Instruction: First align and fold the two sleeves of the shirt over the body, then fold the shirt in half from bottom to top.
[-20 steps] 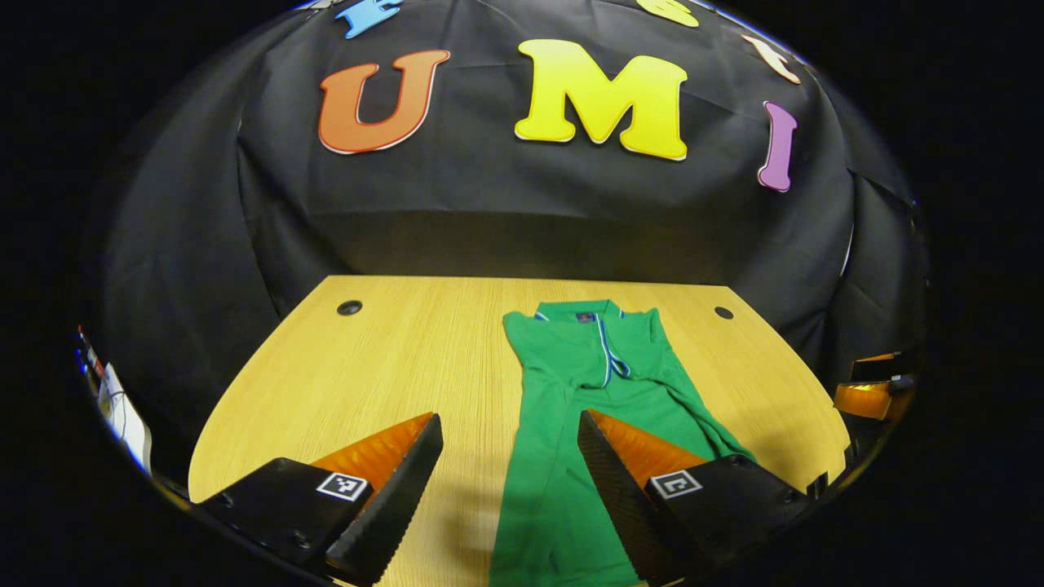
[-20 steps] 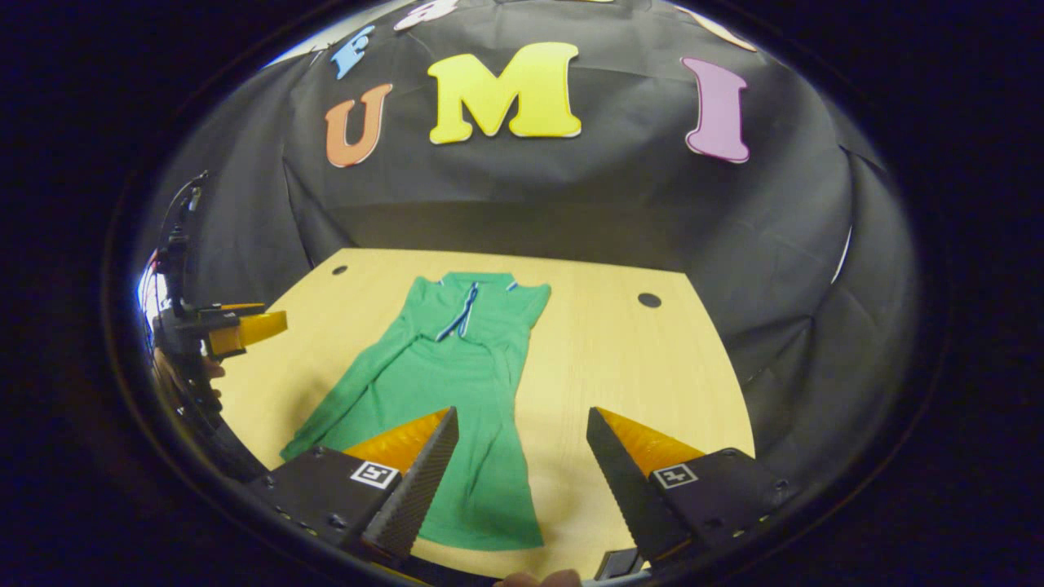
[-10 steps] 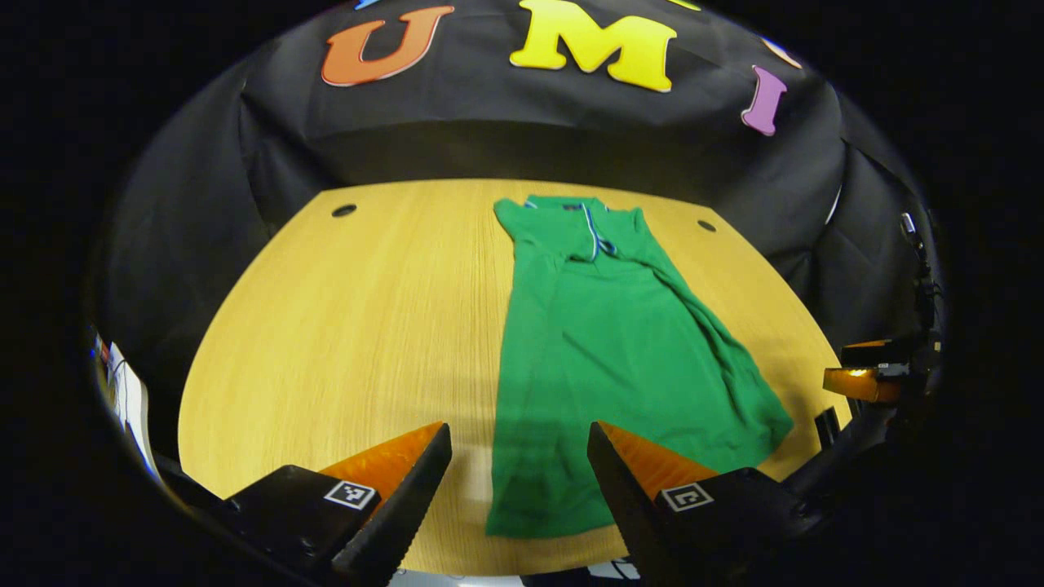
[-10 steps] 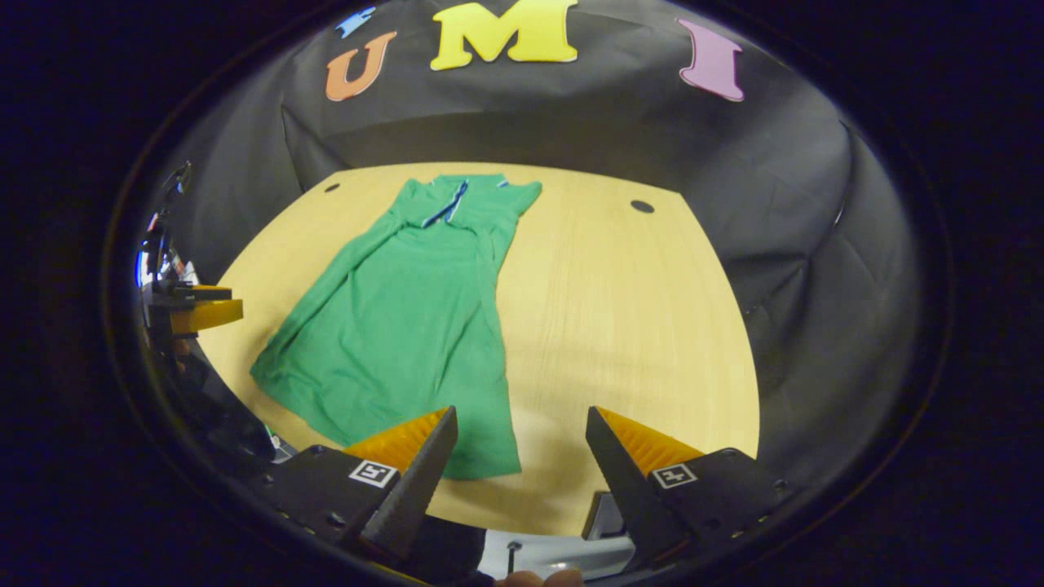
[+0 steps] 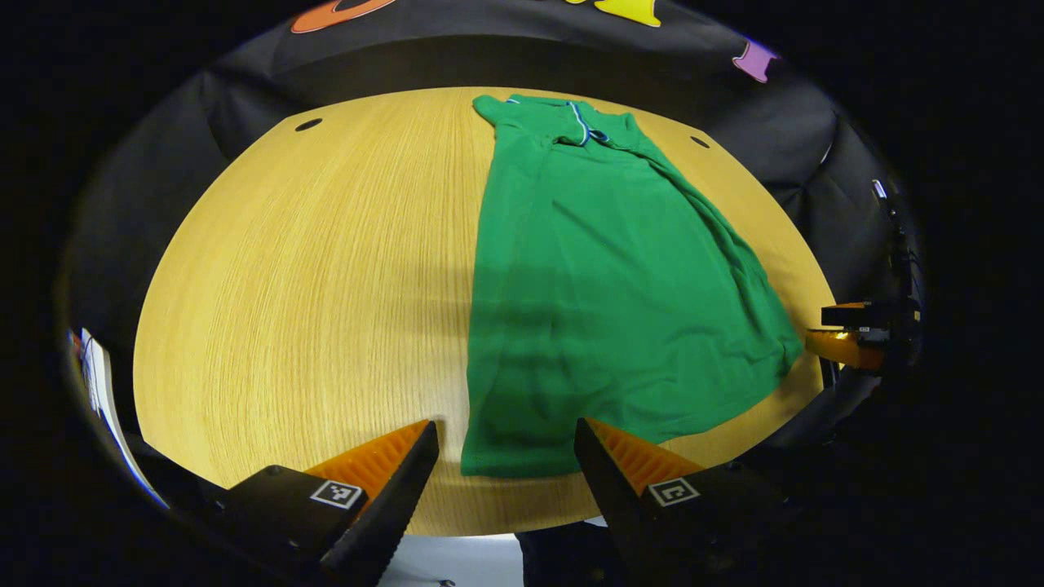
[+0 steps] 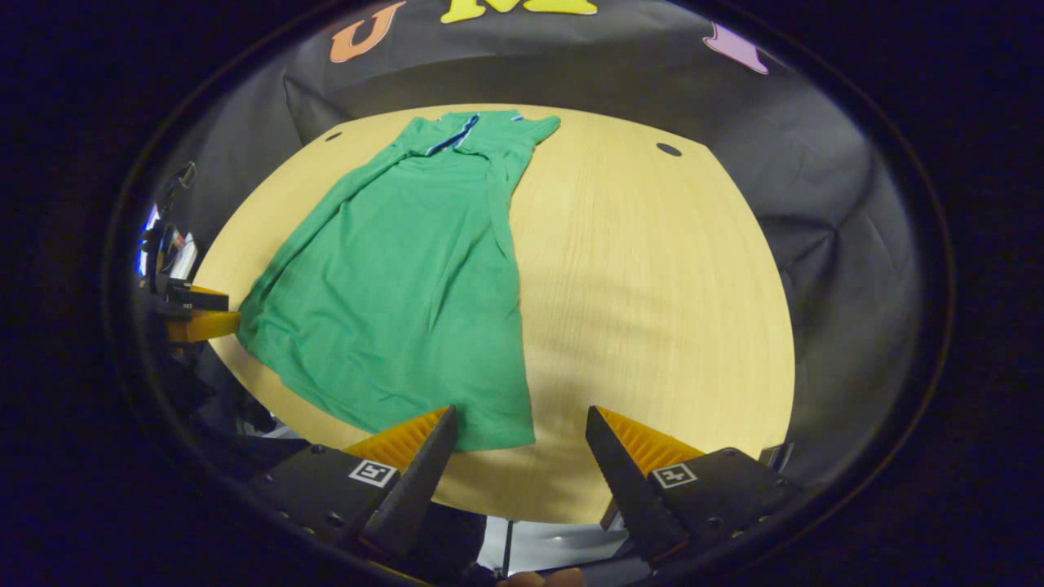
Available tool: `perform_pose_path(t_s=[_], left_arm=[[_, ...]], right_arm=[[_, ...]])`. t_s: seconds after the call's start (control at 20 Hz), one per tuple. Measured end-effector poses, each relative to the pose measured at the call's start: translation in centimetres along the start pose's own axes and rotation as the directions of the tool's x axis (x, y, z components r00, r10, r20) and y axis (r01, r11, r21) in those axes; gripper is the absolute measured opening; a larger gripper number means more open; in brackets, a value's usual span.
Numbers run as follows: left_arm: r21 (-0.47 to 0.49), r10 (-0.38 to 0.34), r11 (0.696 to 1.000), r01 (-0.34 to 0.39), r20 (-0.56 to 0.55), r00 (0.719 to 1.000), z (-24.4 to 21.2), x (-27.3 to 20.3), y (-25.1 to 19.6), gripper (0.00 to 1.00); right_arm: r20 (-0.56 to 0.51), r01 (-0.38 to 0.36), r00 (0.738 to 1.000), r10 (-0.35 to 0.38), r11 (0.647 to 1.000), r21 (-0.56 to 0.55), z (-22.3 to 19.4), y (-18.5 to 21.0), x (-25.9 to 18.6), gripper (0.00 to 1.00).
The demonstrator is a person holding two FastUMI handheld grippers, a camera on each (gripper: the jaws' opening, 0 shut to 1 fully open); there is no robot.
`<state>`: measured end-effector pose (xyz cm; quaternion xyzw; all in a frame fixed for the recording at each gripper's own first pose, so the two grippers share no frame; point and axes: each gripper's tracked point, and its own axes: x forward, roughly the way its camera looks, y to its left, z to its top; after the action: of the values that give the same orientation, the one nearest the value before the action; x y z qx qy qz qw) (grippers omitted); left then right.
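Lying flat on the wooden bench (image 5: 310, 269), the green polo shirt (image 5: 603, 277) is stretching lengthwise away from the left tongs (image 5: 502, 456), collar at the far edge and hem nearest, sleeves seemingly already laid over the body. Those tongs are gaping wide and holding nothing, poised just short of the hem's near corner, probably for the bottom-to-top fold. Turning to the right gripper view, the shirt (image 6: 408, 269) is pointing the same way, and the right tongs (image 6: 522, 444) are likewise spread and empty beside the other hem corner.

No readable text; square coded markers on tongs (image 5: 506, 456) only.
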<state>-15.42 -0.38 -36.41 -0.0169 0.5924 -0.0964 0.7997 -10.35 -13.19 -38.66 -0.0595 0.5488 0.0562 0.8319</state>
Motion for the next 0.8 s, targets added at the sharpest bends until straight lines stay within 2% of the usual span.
perform_pose_path(t_s=[0.35, 0.5, 0.55, 0.6, 0.65, 0.7, 0.8], left_arm=[[-0.017, 0.056, 0.998, -0.058, -0.065, 0.996, -1.1, 0.3, 0.6, 1.0], [-0.005, 0.079, 0.997, -0.079, -0.07, 0.994, -0.6, -0.5, 0.8, 1.0], [0.001, 0.088, 0.996, -0.088, -0.081, 0.993, -0.4, -0.8, 0.8, 1.0], [0.002, 0.092, 0.996, -0.093, -0.093, 0.991, -0.2, -1.1, 0.8, 1.0], [-0.002, 0.094, 0.996, -0.094, -0.099, 0.991, 0.1, -1.5, 0.8, 1.0], [-0.005, 0.093, 0.996, -0.094, -0.105, 0.99, 0.3, -1.9, 0.7, 1.0], [-0.008, 0.092, 0.996, -0.094, -0.12, 0.989, 0.1, -2.2, 0.9, 1.0]], right_arm=[[-0.078, 0.005, 0.997, -0.006, 1.0, -0.004, -0.6, 0.5, 2.7, 0.98], [-0.083, -0.011, 0.996, 0.012, 1.0, 0.006, -0.5, 0.9, 2.9, 0.94], [-0.093, -0.02, 0.995, 0.021, 1.0, 0.013, -0.7, 1.1, 2.9, 0.95], [-0.093, -0.018, 0.995, 0.019, 1.0, 0.017, -0.6, 1.1, 3.0, 0.93], [-0.101, -0.02, 0.995, 0.022, 1.0, 0.018, -0.7, 1.2, 2.9, 0.87], [-0.103, -0.022, 0.994, 0.024, 1.0, 0.016, -0.7, 1.4, 2.9, 0.86], [-0.12, -0.032, 0.992, 0.034, 0.999, 0.014, -0.9, 1.8, 2.8, 0.72]])
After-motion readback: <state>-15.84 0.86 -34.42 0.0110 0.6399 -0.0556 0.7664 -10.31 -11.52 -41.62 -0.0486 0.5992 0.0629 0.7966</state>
